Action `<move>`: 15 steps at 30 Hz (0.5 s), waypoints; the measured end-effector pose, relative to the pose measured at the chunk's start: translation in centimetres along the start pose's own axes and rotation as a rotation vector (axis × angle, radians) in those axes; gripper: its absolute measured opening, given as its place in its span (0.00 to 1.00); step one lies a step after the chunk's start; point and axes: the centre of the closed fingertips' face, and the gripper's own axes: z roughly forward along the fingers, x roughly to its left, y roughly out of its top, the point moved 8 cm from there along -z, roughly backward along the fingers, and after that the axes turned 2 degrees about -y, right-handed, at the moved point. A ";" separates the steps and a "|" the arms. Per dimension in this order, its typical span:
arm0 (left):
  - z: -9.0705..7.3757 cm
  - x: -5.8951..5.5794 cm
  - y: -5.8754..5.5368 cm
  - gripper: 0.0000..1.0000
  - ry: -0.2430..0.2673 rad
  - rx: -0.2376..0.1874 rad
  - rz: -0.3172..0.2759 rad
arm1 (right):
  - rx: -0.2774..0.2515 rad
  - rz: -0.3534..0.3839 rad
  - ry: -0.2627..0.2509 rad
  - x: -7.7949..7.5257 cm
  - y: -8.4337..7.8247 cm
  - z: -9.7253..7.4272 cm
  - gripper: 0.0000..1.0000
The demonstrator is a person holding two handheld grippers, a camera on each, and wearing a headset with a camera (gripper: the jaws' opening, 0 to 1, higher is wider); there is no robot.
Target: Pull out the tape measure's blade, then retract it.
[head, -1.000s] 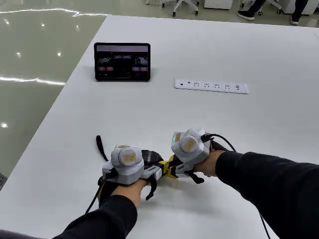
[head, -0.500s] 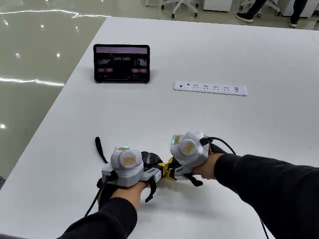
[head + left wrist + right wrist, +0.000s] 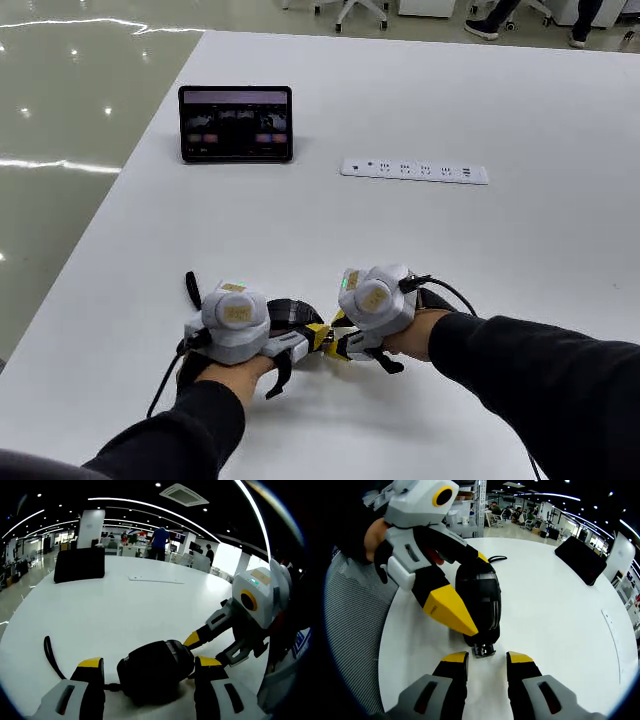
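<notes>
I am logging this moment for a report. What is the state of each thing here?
tape measure: blade retracted, hook at the mouth
left gripper: shut on tape measure
right gripper: open, jaws either side of hook
tablet: screen lit, propped up
power strip: flat, sockets empty

The person is wearing black long sleeves (image 3: 520, 375) that are covering both arms to the wrists. The left gripper (image 3: 149, 662) and the right gripper (image 3: 487, 656) are each showing a pale grey moulded housing (image 3: 228, 338), a round tan disc (image 3: 238, 313) on top, and black jaws with yellow tips. A black cable (image 3: 450, 284) is running from the right gripper's housing, where a small green light (image 3: 345, 281) is glowing.
</notes>
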 end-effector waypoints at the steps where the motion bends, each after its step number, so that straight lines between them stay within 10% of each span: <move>1: -0.2 0.2 -0.1 0.68 -0.037 0.020 0.017 | -0.016 0.014 -0.011 0.0 -0.1 -0.4 0.28; 6: -1.7 2.0 0.6 0.74 -0.123 -0.034 0.113 | -0.063 0.104 -0.079 -0.1 -2.2 -3.2 0.44; 15: -5.2 3.8 1.3 1.00 -0.175 0.004 0.187 | -0.126 0.187 -0.191 -0.1 -5.5 -9.2 0.59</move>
